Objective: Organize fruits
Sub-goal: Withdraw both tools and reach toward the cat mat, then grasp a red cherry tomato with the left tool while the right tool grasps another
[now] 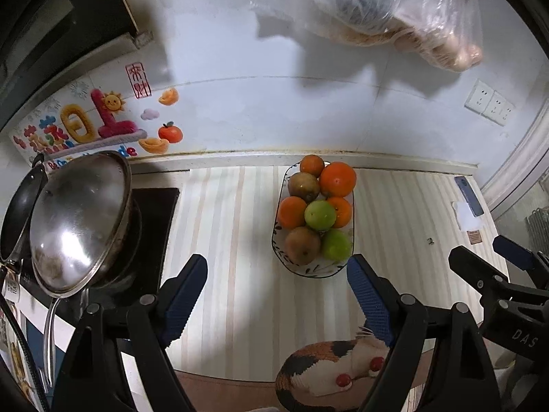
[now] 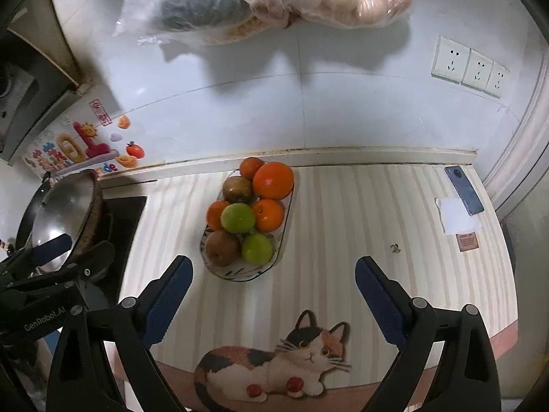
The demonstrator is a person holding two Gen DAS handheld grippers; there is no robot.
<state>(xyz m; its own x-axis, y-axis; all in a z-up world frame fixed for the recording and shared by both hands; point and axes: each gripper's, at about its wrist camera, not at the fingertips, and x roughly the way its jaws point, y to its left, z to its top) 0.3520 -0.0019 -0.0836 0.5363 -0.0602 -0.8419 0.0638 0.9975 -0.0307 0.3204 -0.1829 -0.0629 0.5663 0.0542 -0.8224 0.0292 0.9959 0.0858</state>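
Since the oval dish (image 2: 286, 240) near the back wall on the striped countertop (image 2: 343, 223) already holds every visible fruit (oranges (image 2: 273, 180), brown pears (image 2: 222, 248), green apples (image 2: 237, 218)), little seems left, with left gripper (image 1: 277, 295) and right gripper (image 2: 273, 295) both wide and empty.

Home kitchen (stovetop wok (image 1: 79, 223), fruit plate (image 1: 310, 269)).

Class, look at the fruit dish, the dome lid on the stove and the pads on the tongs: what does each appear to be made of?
Fruit dish: probably glazed ceramic, white and glossy with painted leaf sprigs on the rim.
Dome lid: metal, likely stainless steel, with mirror-like highlights.
Pads: blue, finely ribbed, seemingly rubber or soft plastic.
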